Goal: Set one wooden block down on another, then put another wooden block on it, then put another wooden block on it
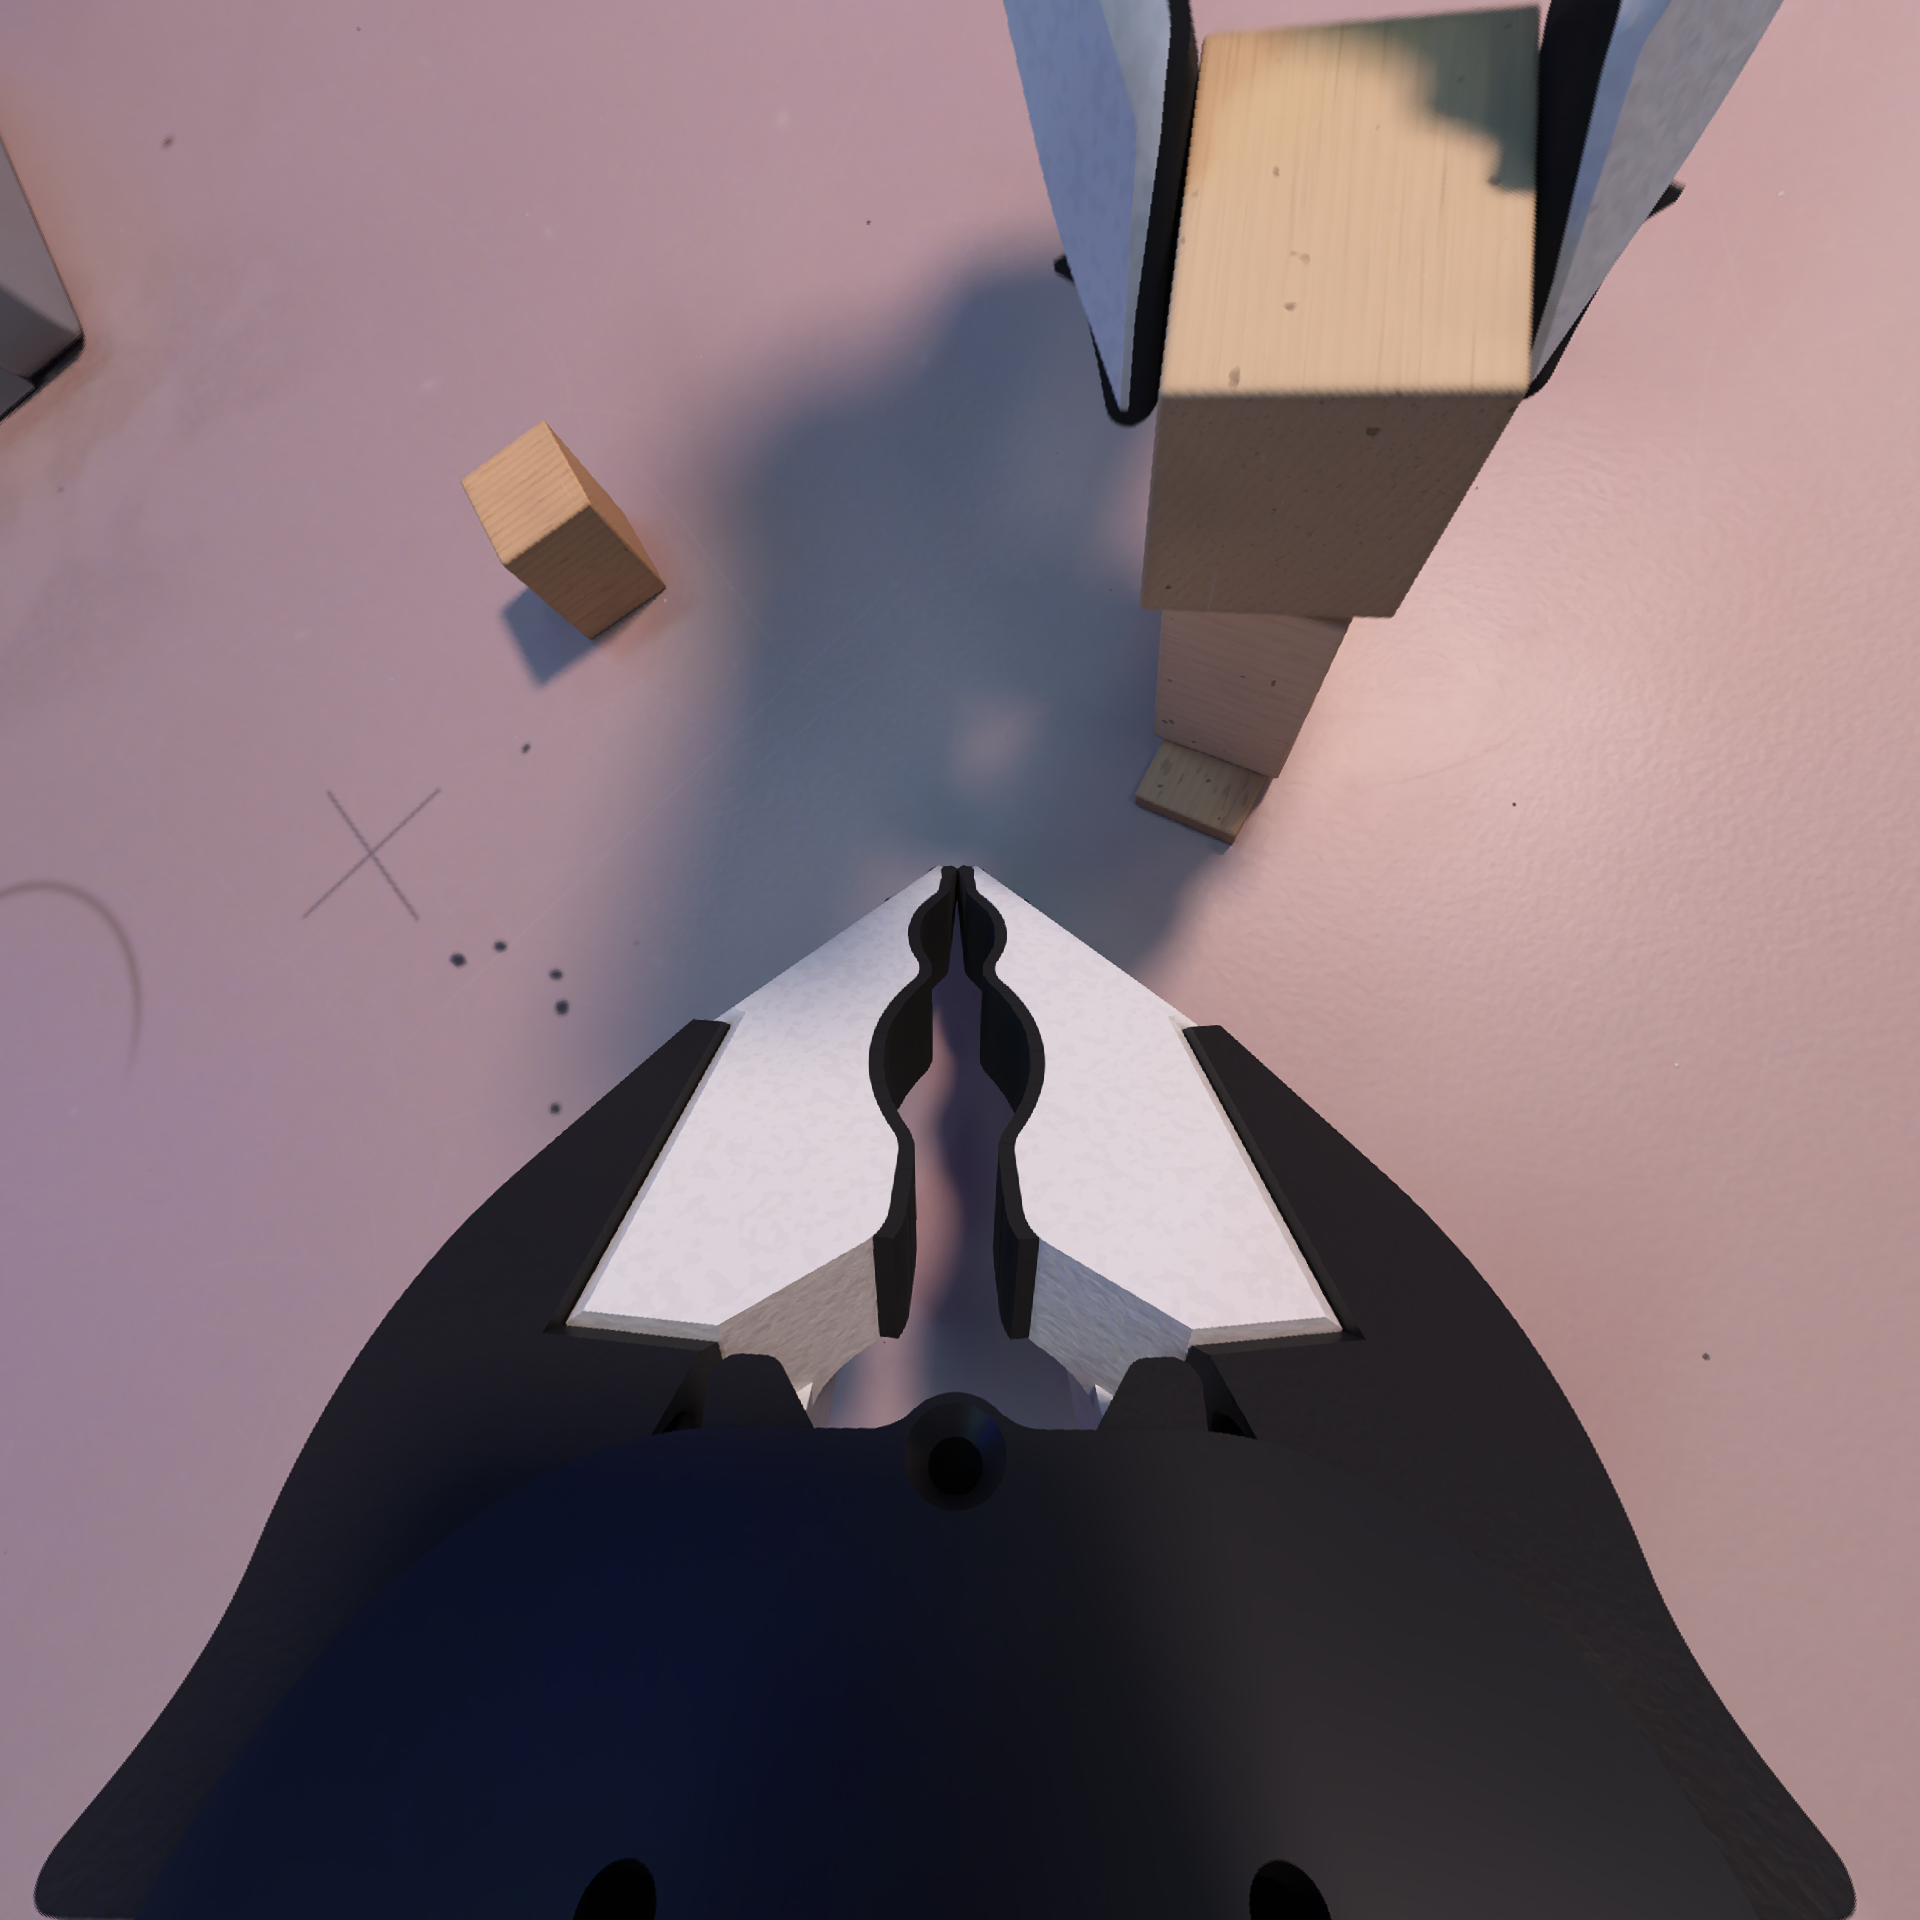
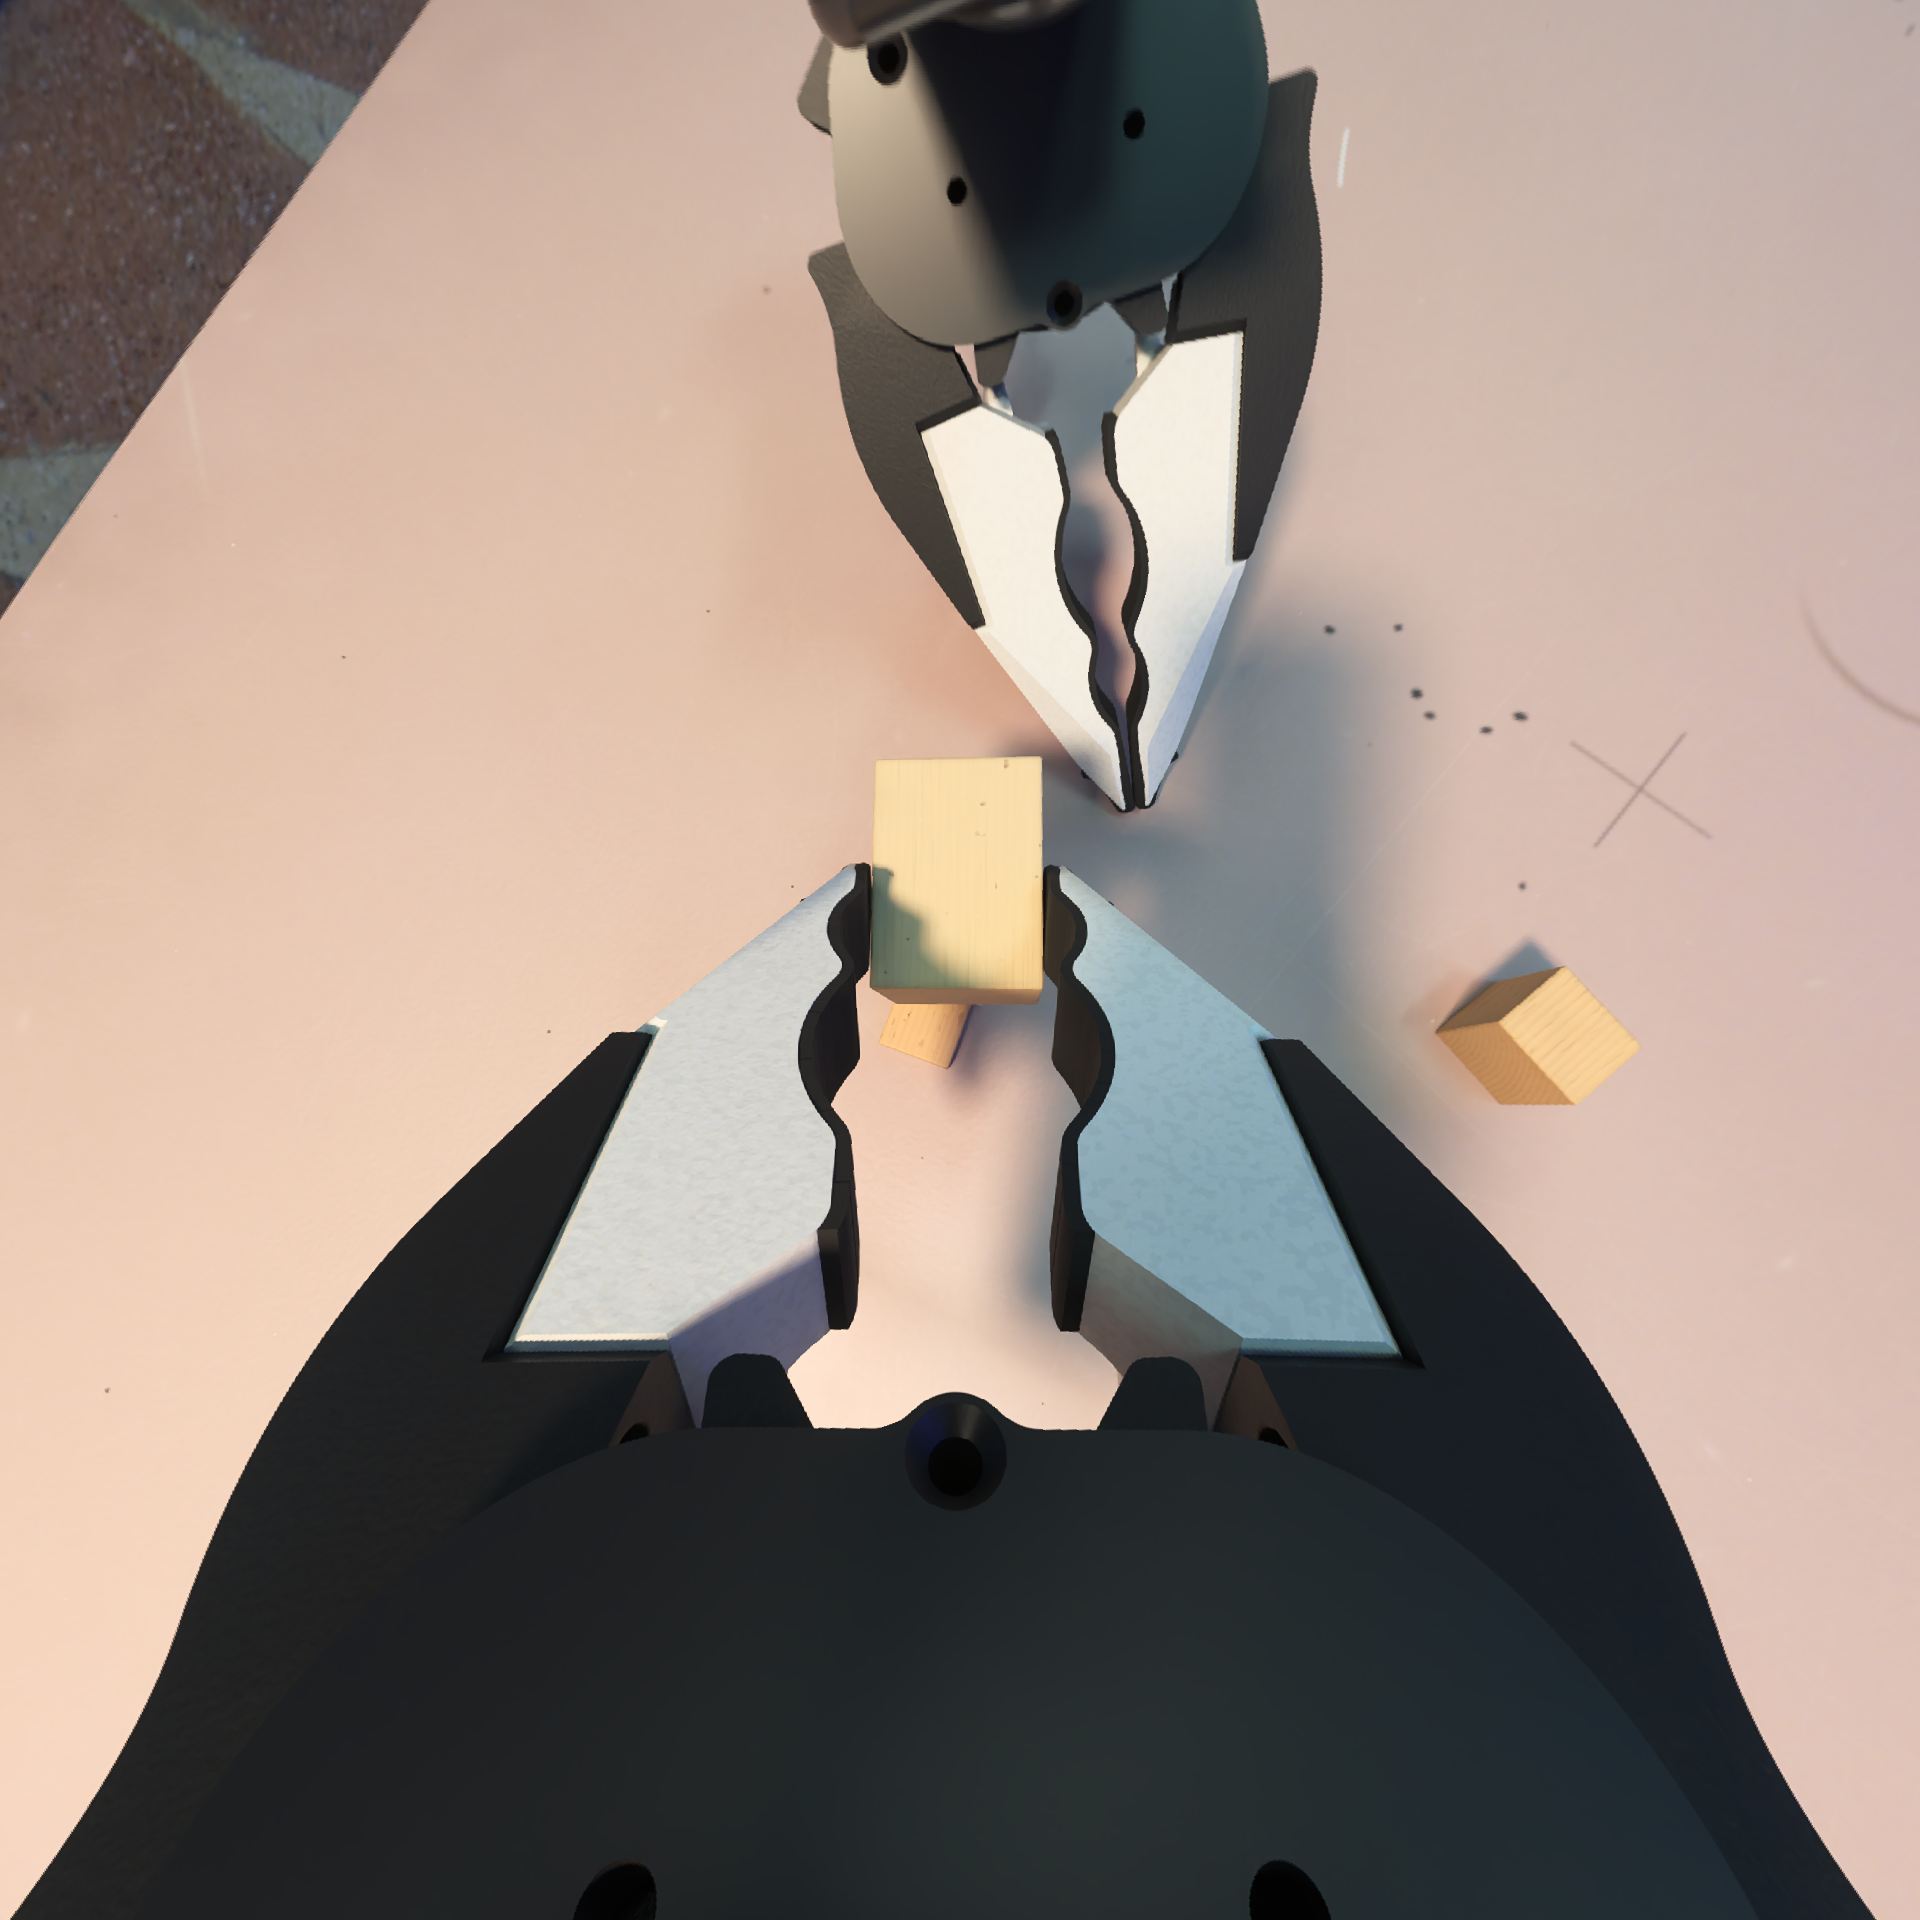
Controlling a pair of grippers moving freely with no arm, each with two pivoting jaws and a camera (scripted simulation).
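Three pale wooden blocks stand stacked on the pink table (image 2: 520,727). My right gripper (image 2: 956,894) is closed on the top block (image 2: 956,852), one pad against each side. In the left wrist view its fingers (image 1: 1091,208) flank that top block (image 1: 1340,312), which is above a middle block (image 1: 1247,686) and a turned bottom block (image 1: 1195,795). A corner of the bottom block (image 2: 925,1034) shows beneath. A loose block (image 1: 561,530) lies apart on the table; it also shows in the right wrist view (image 2: 1538,1039). My left gripper (image 1: 956,878) is shut and empty, with its tips (image 2: 1127,800) low beside the stack.
A thin X mark (image 1: 371,854), ink dots (image 1: 520,966) and a curved line (image 1: 114,956) are drawn on the table. A grey object (image 1: 31,291) sits at the left edge. The table's edge and the speckled floor (image 2: 125,208) show at the upper left.
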